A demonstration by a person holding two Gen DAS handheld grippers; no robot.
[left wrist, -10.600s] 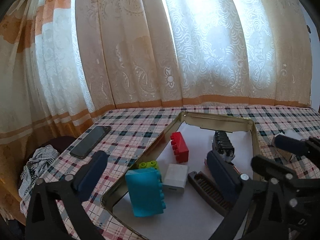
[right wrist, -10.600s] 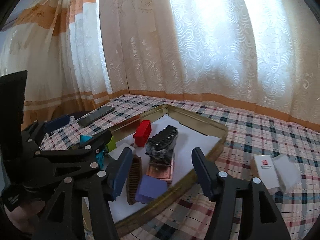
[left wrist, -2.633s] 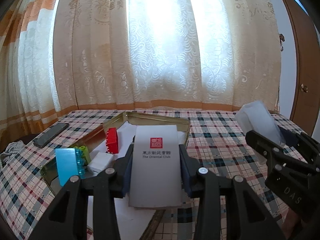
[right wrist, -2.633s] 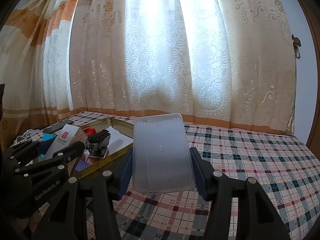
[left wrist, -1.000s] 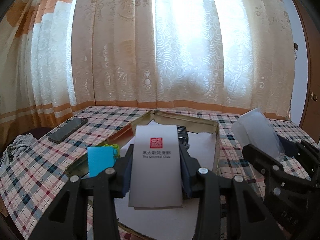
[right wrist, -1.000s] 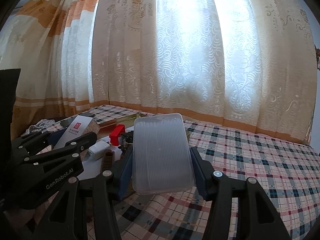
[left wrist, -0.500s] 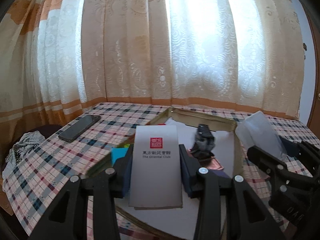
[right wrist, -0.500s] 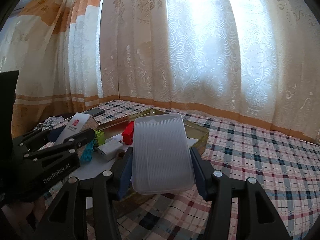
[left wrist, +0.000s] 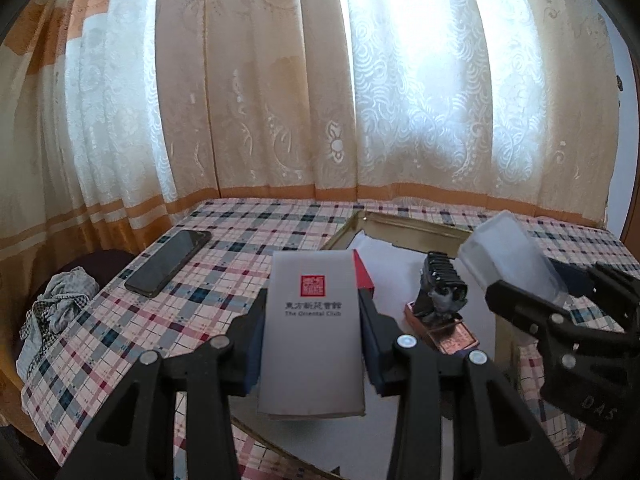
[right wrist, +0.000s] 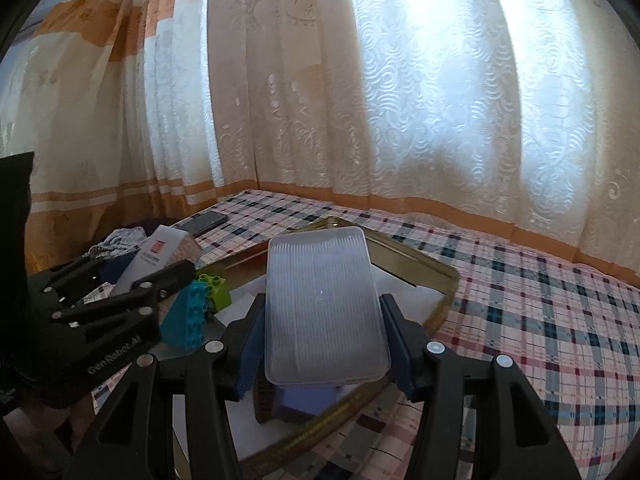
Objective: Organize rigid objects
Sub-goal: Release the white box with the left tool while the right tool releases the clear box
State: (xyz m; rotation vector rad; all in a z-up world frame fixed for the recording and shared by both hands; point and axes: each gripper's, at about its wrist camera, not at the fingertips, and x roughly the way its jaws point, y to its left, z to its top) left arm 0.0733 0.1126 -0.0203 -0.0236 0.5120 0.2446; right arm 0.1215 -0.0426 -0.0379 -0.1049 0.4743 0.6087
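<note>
Holding a flat white box (left wrist: 314, 328) in my left gripper (left wrist: 314, 342), jaws clamped on its long sides; smooth card, a red square seal and "The Oriental Club" printed beneath it. It hangs over the near left part of the gold metal tray (left wrist: 408, 222), which sits on the plaid cloth of the worktop (left wrist: 248, 232). My right gripper (right wrist: 326, 338) is clenched on a translucent plastic case (right wrist: 324, 308), a rounded rectangle with fine ribs running lengthwise, raised above the tray's near edge. Down in the tray, on its white paper lining, I've got a cyan studded brick (right wrist: 188, 318) beside a lime-green one (right wrist: 216, 288), plus a black ribbed clip (left wrist: 442, 284) standing on a copper-coloured block (left wrist: 448, 330). A dark glossy phone (left wrist: 168, 262) lies left of the tray.
</note>
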